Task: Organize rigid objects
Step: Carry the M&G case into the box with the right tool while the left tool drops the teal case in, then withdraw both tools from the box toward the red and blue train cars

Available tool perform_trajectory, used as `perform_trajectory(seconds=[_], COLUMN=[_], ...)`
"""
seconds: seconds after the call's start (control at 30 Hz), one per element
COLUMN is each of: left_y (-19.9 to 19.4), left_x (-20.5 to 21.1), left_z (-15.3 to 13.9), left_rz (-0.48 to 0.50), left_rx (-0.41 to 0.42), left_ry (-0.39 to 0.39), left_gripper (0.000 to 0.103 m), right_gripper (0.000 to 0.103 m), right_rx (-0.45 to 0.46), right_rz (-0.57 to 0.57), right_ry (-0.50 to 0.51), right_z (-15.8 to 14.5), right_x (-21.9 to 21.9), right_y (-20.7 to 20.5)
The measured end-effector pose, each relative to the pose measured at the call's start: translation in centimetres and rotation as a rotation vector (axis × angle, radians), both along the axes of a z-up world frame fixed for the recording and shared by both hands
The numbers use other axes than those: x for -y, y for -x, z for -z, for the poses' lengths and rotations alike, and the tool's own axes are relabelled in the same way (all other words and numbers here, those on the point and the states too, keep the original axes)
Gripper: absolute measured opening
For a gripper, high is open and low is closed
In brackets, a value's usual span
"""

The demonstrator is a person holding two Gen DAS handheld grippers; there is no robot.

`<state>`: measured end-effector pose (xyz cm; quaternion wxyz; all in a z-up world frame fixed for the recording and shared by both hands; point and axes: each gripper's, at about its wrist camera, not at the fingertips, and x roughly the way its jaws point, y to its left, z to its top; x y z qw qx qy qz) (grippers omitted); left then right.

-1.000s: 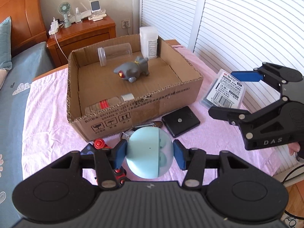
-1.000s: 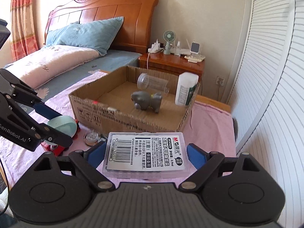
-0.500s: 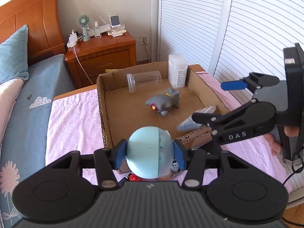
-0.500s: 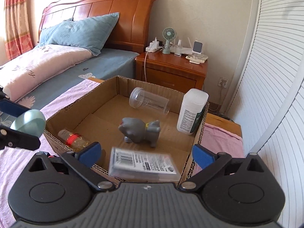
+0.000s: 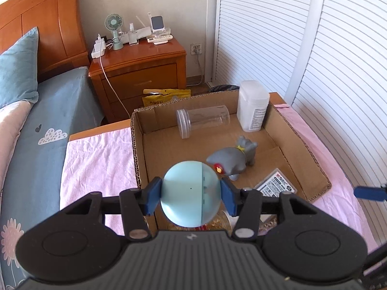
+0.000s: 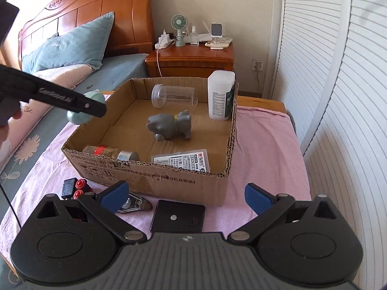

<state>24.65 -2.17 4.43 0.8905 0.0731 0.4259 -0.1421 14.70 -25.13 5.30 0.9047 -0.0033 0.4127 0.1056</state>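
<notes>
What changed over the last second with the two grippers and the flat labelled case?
The right gripper carried the flat labelled case over the cardboard box, let it go inside and drew back, open and empty. The left gripper lifted the pale blue ball from the pink cloth to above the box's near edge, still clamped. Grey toy, clear jar and white bottle stayed put.

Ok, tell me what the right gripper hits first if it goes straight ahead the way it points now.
Most likely the near wall of the cardboard box. The right gripper is open and empty, low over the pink cloth, with the black square plate lying below its fingers. Depth is hard to judge.
</notes>
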Motion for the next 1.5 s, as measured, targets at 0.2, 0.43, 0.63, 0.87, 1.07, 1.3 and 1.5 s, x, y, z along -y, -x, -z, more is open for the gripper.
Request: perform_trajectory(seconds=[0.2, 0.43, 0.63, 0.87, 1.07, 1.3, 1.5], left_y=[-3.8, -5.7, -2.9, 1.9, 6.8, 12.2, 15.4], left_x=[0.5, 0.3, -0.7, -2.2, -3.4, -4.6, -6.1], left_z=[2.2, 2.2, -0.5, -2.2, -1.6, 1.6, 3.6], left_rz=[-0.037, -0.094, -0.076, -0.041, -0.001, 0.045, 0.020], left_rx=[-0.044, 0.003, 0.078, 0.110, 0.128, 0.100, 0.064], left_ry=[-0.020, -0.007, -0.013, -0.026, -0.047, -0.074, -0.072], left_gripper=[0.052, 0.082, 0.091, 0.094, 0.094, 0.095, 0.095], right_gripper=[0.103, 0.103, 0.103, 0.103, 0.103, 0.103, 0.103], right_rx=[-0.004, -0.001, 0.004, 0.014, 0.004, -0.053, -0.104], right_rz=[0.046, 0.071, 0.062, 0.036, -0.007, -0.100, -0.183], right_ry=[-0.053, -0.066, -0.082, -0.083, -0.083, -0.048, -0.045], right_z=[-0.3, -0.4, -0.5, -0.8, -0.3, 1.8, 3.6], right_x=[1.1, 1.9, 1.5, 0.4, -0.9, -3.5, -6.5], right_y=[1.3, 1.7, 2.2, 3.3, 4.2, 5.5, 6.3])
